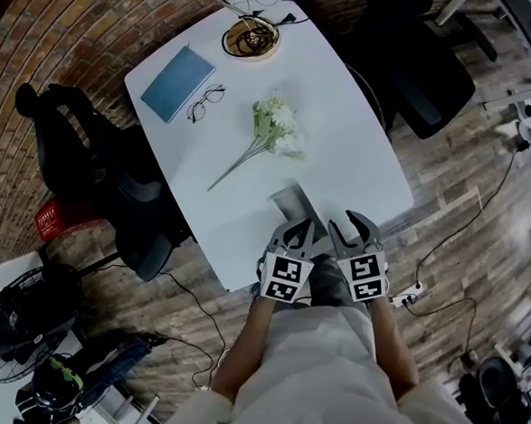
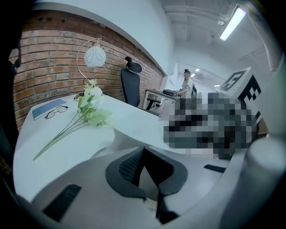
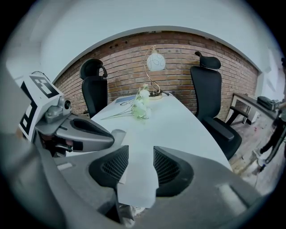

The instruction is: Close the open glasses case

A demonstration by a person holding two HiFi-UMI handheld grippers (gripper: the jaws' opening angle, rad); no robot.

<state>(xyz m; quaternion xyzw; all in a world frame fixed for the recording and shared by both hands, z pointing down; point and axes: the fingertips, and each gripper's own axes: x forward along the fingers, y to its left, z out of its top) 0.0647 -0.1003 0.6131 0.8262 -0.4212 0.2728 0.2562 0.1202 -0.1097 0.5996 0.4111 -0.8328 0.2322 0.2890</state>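
Grey case (image 1: 292, 201) at desk (image 1: 344, 130) edge looks open, untouched; left claw (image 1: 301, 225) pinched together, right claw (image 1: 351, 223) apart, both empty.

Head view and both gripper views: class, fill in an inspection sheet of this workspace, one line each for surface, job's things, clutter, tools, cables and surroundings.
Surface: white table, mostly bare.
Job's things: grey glasses case at the near edge, just ahead of the tools; cannot tell if it is open.
Clutter: glasses beside a blue book; flowers mid-table; lamp at the far end.
Tools: left tool tips together, nothing between; right tool open, empty.
Cables: cable on the floor leading to a power strip.
Surroundings: black chairs, fan, brick wall.
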